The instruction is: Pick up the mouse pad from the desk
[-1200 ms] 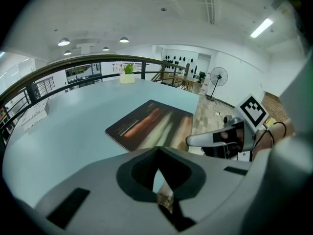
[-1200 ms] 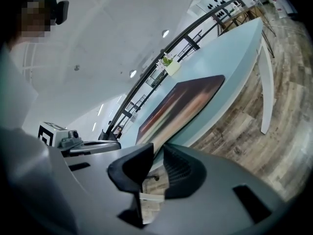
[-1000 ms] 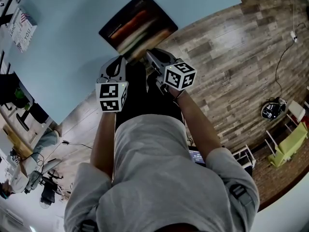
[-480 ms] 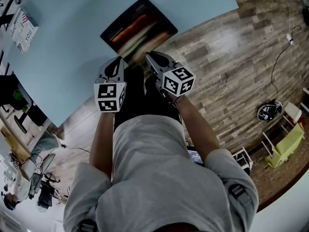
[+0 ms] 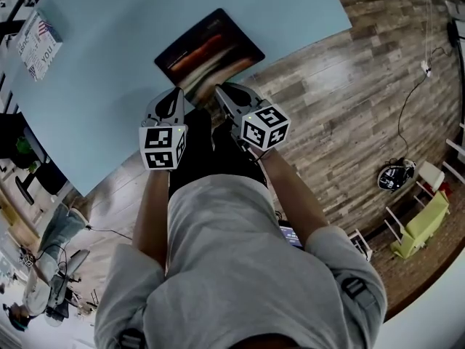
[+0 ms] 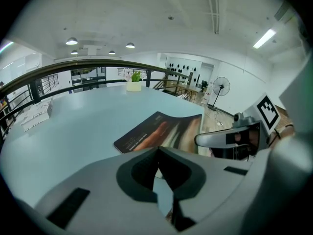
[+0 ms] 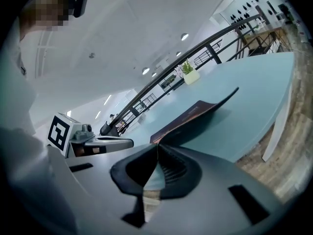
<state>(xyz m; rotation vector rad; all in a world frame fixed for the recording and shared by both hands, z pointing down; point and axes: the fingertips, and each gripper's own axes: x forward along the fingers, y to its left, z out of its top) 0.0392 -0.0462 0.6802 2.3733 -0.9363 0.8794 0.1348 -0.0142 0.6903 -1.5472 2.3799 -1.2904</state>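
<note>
Right tool (image 7: 157, 147) has just been closing its jaws and now pinches the near edge of the pad (image 5: 207, 49), which bends up off the bench (image 5: 94, 86) on that side while its far left part lies flat. Left tool (image 6: 157, 149) is closed too, right at the pad's near edge; whether it nips it I cannot tell. I'd say the grasp is made and the lift barely begun, with raising the whole pad clear left to do.

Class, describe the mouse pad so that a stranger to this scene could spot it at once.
Find the big pale blue table. At its near edge is the mouse pad, a thin dark rectangle with an orange streak across it. It is the only dark sheet on the table.
</note>
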